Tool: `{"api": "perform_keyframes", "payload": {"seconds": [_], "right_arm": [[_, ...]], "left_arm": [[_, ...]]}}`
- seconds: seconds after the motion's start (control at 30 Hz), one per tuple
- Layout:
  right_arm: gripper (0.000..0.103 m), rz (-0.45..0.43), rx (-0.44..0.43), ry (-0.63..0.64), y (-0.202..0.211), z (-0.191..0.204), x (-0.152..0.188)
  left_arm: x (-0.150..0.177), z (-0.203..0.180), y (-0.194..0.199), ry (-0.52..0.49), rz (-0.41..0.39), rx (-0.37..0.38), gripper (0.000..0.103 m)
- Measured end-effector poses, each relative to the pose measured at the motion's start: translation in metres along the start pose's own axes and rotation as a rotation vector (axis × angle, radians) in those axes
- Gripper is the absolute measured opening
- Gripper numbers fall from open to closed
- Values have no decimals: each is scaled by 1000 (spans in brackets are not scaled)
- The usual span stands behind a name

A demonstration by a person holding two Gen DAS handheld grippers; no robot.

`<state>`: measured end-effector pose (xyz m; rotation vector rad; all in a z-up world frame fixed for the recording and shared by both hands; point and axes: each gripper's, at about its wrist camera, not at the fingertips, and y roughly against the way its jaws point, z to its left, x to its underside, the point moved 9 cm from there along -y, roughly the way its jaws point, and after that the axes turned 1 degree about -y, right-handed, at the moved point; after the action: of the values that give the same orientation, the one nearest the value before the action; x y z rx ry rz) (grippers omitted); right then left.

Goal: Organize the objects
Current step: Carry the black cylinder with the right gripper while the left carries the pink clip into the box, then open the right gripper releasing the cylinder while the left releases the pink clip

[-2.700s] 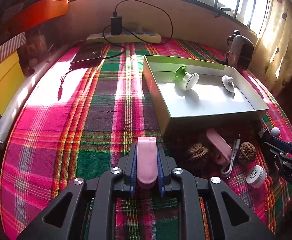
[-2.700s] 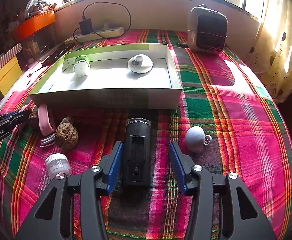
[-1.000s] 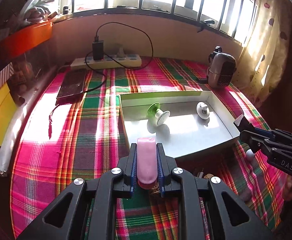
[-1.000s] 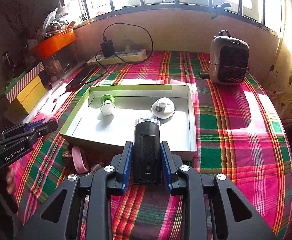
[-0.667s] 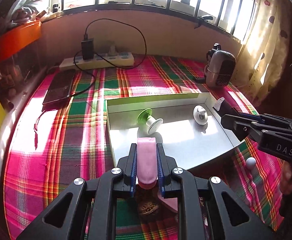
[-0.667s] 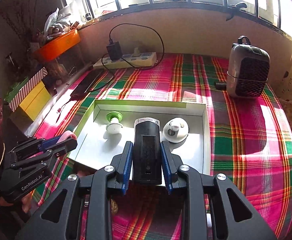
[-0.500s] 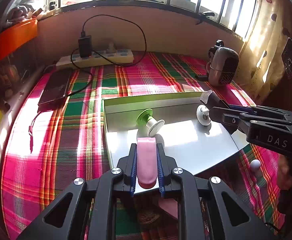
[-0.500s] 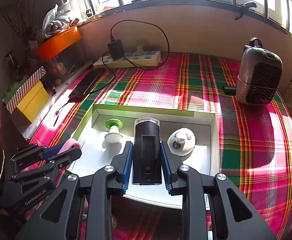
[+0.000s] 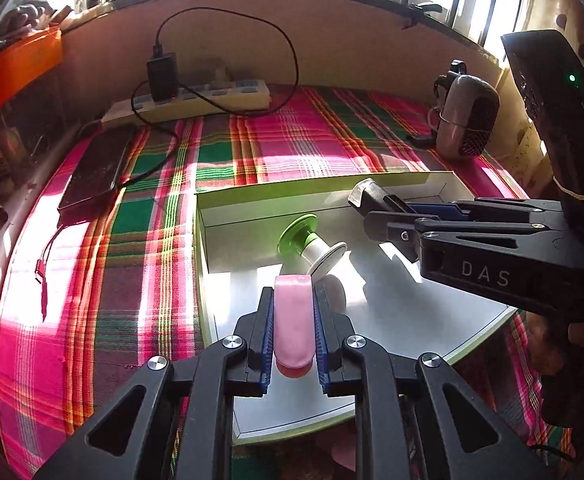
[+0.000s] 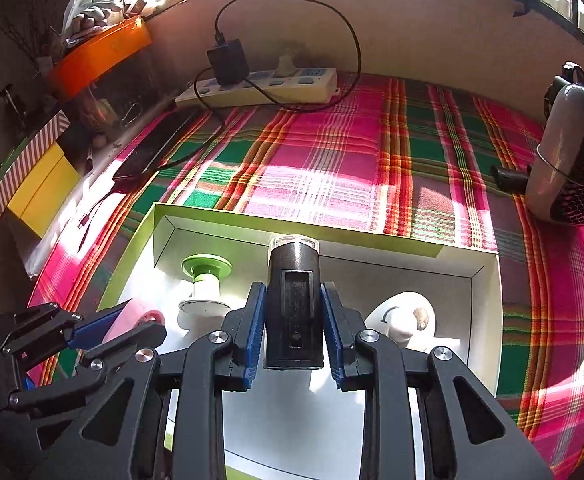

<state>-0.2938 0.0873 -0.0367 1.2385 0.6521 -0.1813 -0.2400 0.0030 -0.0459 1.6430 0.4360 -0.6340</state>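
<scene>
My left gripper [image 9: 292, 304] is shut on a pink oblong piece [image 9: 293, 320] and holds it over the near left part of the shallow white box with green rim [image 9: 211, 248]. My right gripper [image 10: 294, 300] is shut on a black flashlight [image 10: 294, 304] over the same box [image 10: 484, 320]. In the left wrist view the right gripper [image 9: 380, 204] reaches in from the right with the flashlight [image 9: 366, 194]. In the right wrist view the left gripper [image 10: 131, 320] shows at lower left. A green and white spool [image 9: 312, 242] and a white round piece [image 10: 404, 320] lie in the box.
A plaid cloth [image 9: 139, 264] covers the table. A power strip with charger [image 10: 259, 84] and a dark phone [image 9: 91, 170] lie at the back left. A small heater [image 10: 572, 160] stands at the back right. A yellow box [image 10: 39, 188] and an orange tray [image 10: 99, 56] are at far left.
Both grippers have moved forward from the near table edge to over the box, each carrying its object. The right gripper closed on the flashlight and lifted it.
</scene>
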Motion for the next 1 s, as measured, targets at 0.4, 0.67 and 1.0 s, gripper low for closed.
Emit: {"api": "perform_keyframes", "payload": {"seconds": [0.4,0.67,1.0], "right_arm": [[29,26,16,5,-17,-2,3],[29,19,25,9,-18,-2,2],[29,15,27,1,-18,-3,2]], "left_arm": [[1,2,-13,-5,16,-14,16],[0,0,-16,-24,18,-28,16],[-1,0,-18,-34,22,-40,16]]}}
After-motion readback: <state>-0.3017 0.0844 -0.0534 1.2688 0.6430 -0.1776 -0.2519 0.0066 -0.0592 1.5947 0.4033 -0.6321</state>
